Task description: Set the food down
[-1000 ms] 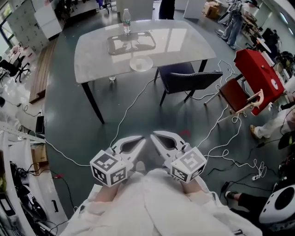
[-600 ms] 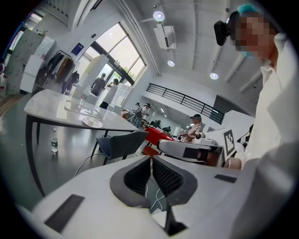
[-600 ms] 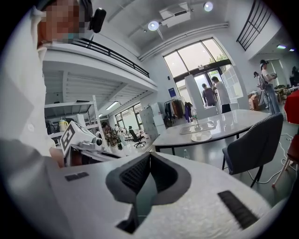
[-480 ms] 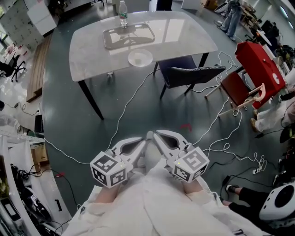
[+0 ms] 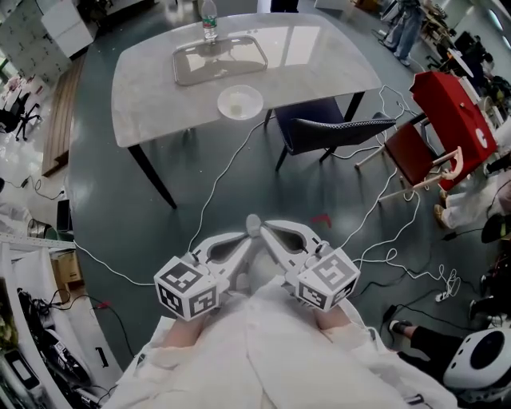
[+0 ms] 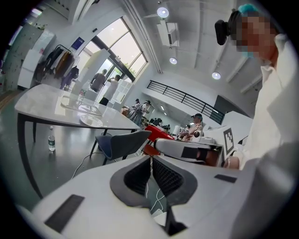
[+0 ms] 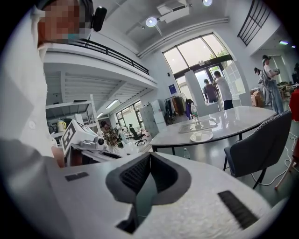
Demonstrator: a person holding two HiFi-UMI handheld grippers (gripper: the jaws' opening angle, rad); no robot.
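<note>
I see no food in either gripper. My left gripper (image 5: 251,230) and right gripper (image 5: 265,232) are held close together over the dark floor, well short of the table, tips almost touching. Both are shut with nothing between the jaws, as the left gripper view (image 6: 150,158) and the right gripper view (image 7: 149,156) confirm. A white plate (image 5: 239,101) sits near the front edge of the white table (image 5: 152,88); the plate (image 7: 201,136) looks nearly bare. Behind it lie a clear tray (image 5: 219,60) and a water bottle (image 5: 207,12).
A dark blue chair (image 5: 335,132) stands at the table's right front corner. White cables (image 5: 219,188) trail across the floor. A red case (image 5: 451,120) and people stand to the right. A small bottle (image 6: 51,140) stands on the floor under the table.
The table has drawn nearer and shifted slightly left in the head view. Both grippers stay shut and side by side.
</note>
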